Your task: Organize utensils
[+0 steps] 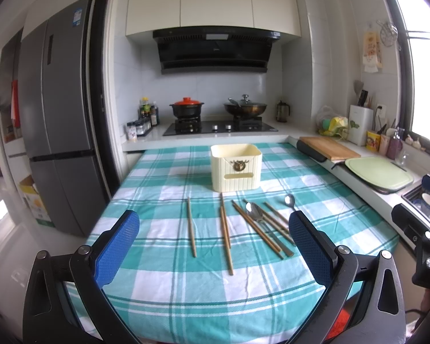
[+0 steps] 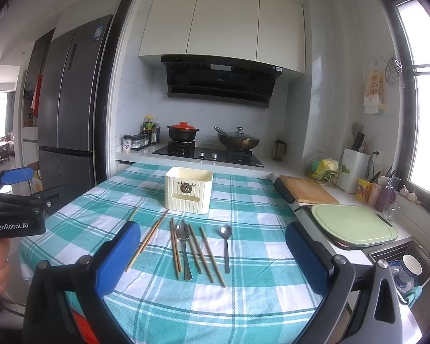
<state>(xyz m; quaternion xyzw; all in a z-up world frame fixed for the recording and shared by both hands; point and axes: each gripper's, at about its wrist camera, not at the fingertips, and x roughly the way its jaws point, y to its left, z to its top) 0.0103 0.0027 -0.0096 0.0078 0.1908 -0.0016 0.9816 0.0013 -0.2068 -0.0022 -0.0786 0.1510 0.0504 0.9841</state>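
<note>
Lying loose on the checked table [image 1: 169, 286] just before the cream holder [image 1: 236, 166] are chopsticks [image 1: 226, 230] and two spoons [image 2: 226, 246]. Both tongs, left gripper [image 1: 214, 243] and right gripper [image 2: 213, 253], are held wide open and empty above the near edge. Chopsticks are judged light, stiff and prone to roll; spoons slippery; each is best pinched mid-length.

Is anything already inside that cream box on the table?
Cannot tell: the cream box is seen from the front and its inside is hidden, while chopsticks and two spoons lie on the checked cloth.
</note>
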